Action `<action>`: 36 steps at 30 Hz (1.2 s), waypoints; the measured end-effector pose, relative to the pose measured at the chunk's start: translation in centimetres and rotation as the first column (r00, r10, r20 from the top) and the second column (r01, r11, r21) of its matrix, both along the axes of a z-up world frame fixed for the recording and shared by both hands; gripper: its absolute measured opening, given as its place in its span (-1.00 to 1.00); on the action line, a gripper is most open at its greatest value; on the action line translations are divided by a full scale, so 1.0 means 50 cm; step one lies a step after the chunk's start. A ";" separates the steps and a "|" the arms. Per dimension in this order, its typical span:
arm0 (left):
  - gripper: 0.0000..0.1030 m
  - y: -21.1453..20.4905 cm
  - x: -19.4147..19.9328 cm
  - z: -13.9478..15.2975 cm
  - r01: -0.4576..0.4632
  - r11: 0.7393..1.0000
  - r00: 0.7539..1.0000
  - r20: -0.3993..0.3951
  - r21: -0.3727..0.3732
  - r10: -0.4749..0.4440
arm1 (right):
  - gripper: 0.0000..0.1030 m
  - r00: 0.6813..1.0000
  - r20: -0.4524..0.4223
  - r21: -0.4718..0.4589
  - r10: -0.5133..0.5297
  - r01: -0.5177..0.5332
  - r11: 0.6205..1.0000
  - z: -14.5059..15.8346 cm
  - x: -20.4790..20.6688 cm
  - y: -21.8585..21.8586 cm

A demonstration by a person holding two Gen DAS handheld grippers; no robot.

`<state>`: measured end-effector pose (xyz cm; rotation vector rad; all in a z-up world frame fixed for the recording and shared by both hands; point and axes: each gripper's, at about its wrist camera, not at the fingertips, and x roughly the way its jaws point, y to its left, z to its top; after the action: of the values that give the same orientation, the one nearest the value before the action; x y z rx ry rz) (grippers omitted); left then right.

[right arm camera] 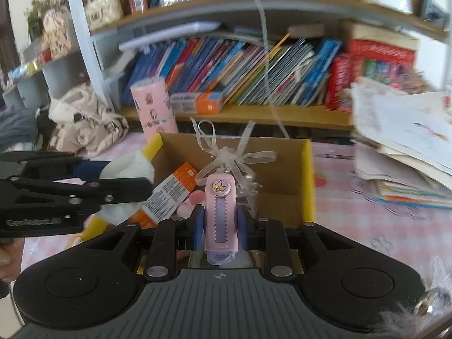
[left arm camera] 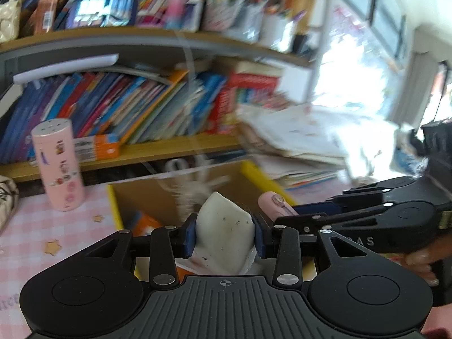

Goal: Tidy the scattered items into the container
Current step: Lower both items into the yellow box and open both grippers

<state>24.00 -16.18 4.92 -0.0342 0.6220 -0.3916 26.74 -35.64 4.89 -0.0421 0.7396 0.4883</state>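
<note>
My left gripper is shut on a white speckled eraser block, held above the near edge of the open cardboard box with yellow rims. My right gripper is shut on a pink and lilac slide case with a crown sticker and a white ribbon bow tied to its far end. It hangs over the cardboard box. An orange and white carton lies inside the box. In the right wrist view the left gripper comes in from the left with the white eraser.
A pink sticker-covered tumbler stands behind the box on the pink checked tablecloth. Shelves packed with books run along the back. A loose stack of papers lies to the right, and a cream bag to the left.
</note>
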 end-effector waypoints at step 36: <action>0.73 0.002 0.076 -0.005 -0.125 0.987 0.992 0.020 0.101 0.123 | 0.41 0.993 -0.024 -0.162 0.114 -0.116 0.980 -0.068 0.152 0.070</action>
<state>27.81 -16.08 4.68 0.0275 0.6222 -0.2392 34.36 -32.13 1.51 -0.2357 0.7934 0.5378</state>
